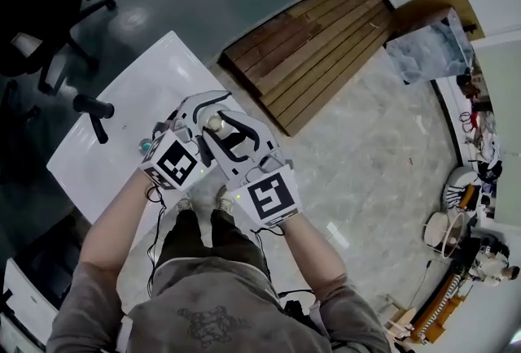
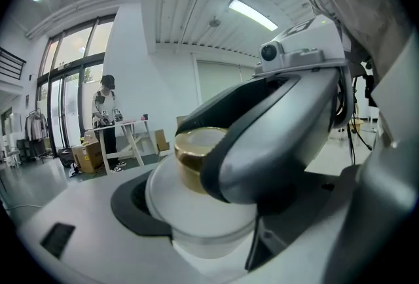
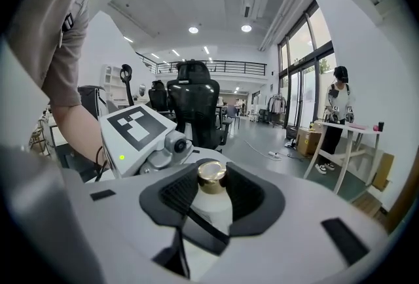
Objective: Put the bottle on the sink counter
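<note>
A white bottle with a gold cap (image 1: 216, 122) hangs above the near edge of a white table (image 1: 138, 107), between both grippers. In the right gripper view, the right gripper (image 3: 211, 201) has its dark pads (image 3: 175, 194) closed round the bottle (image 3: 211, 178) just below the cap. In the left gripper view the bottle (image 2: 196, 211) rests against the left gripper's (image 2: 209, 230) dark pad (image 2: 127, 204), and a finger of the right gripper (image 2: 275, 139) crosses in front and hides the other side. From the head view the left gripper (image 1: 199, 111) and right gripper (image 1: 226, 132) meet at the bottle.
A black handle-like object (image 1: 94, 109) lies on the table. A black office chair (image 1: 49, 26) stands at far left. Ahead on the floor are a wooden slat platform (image 1: 317, 50) and a clear plastic box (image 1: 427, 46). A person (image 3: 340, 112) stands by a white trestle table in the distance.
</note>
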The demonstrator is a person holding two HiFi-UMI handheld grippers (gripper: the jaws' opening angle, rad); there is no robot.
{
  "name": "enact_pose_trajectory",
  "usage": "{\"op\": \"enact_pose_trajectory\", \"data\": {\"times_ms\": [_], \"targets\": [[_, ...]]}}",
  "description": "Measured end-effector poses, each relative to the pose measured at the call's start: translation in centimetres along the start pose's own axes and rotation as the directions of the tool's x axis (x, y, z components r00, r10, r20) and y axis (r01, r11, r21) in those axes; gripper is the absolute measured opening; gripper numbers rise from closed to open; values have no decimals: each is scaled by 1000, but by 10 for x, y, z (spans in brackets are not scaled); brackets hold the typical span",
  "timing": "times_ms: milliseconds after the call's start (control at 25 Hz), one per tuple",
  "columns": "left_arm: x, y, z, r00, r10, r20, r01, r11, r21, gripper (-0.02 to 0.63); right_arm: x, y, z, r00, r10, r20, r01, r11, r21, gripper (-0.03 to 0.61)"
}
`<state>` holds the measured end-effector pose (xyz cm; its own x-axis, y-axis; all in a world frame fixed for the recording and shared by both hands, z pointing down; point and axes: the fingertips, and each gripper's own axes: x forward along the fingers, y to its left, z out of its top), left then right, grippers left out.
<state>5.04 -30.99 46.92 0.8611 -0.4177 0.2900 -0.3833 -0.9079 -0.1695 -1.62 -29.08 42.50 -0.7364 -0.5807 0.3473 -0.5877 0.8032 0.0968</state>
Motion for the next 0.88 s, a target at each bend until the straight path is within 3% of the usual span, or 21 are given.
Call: {"op": "enact_pose_trajectory", "data": {"times_ms": [480,880], "targets": [[37,-6,-68,998,-54,-38,54,999,-2,322,27,-13,-71,998,-28,-58,30,999,40,135],[59,-37,-102,988,-139,-64,134,989,-69,322,22,-12,-117,995,-38,-89,49,991,126,135]]}}
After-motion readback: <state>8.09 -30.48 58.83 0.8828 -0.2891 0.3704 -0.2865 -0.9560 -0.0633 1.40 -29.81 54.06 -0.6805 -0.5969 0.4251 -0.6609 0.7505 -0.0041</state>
